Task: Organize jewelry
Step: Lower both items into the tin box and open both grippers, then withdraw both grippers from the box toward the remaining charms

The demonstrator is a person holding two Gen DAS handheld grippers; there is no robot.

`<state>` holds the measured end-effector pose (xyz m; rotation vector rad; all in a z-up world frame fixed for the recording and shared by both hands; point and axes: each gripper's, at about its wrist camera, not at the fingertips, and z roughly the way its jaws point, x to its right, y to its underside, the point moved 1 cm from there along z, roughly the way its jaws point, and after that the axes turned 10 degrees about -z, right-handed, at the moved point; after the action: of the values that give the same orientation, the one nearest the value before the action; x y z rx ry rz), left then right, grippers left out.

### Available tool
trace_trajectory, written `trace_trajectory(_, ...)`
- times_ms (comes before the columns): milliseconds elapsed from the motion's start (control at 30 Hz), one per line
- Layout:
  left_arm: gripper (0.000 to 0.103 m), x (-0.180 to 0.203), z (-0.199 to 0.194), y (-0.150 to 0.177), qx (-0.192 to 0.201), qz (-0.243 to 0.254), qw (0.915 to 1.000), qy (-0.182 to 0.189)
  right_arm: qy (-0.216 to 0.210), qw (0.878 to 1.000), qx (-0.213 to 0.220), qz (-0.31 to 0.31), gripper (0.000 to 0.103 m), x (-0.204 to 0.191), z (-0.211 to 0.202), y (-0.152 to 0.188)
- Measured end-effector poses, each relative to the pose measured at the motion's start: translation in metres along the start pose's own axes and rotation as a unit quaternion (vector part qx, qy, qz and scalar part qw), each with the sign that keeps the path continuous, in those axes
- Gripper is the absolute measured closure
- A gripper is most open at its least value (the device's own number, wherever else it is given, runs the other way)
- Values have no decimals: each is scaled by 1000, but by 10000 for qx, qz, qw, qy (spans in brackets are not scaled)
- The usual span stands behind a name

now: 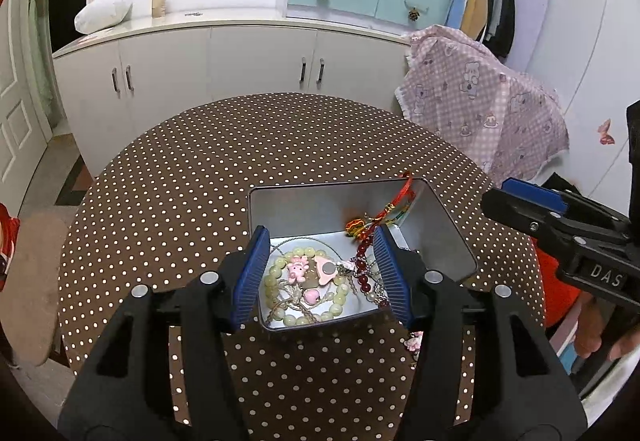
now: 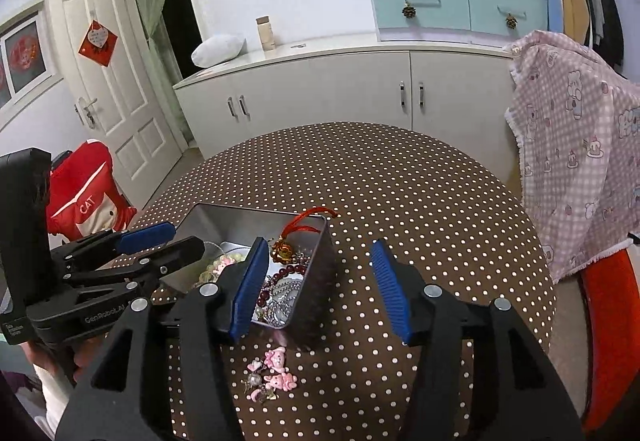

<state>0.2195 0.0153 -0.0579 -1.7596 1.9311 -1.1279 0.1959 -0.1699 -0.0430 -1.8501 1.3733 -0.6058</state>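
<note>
Currently: tin [image 1: 440,225] mostly filled; pink charms [image 2: 272,373] lie just outside it. Your left gripper [image 1: 320,273] and right gripper [image 2: 316,281] gape wide, empty. Next: collect charms.

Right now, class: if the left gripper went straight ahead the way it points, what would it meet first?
Probably the pale green bead bracelet lying in the open metal tin. The left gripper hangs open above it; depth is hard to judge.

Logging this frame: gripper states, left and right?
Left gripper: open, empty, over the tin of jewelry.
Right gripper: open, empty, above the pink charms on the table.
</note>
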Motion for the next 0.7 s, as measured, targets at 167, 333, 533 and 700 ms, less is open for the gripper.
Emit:
trace_trajectory(167, 49, 0, -3, -1, 15, -35, 10000, 40, 51, 10000, 8, 16, 52, -1, -4, 4)
trace_trajectory(333, 47, 9, -14, 6, 84, 120, 9999, 75, 67, 10000, 41, 47, 52, -1, -11, 8)
trace_trajectory(533, 45, 20, -29, 17, 200, 256, 9993, 162, 148, 9998, 106, 44, 52, -4, -22, 20)
trace_trajectory(700, 44, 24, -39, 35, 203, 298, 9990, 258, 156, 9998, 78, 17, 52, -10, -28, 37)
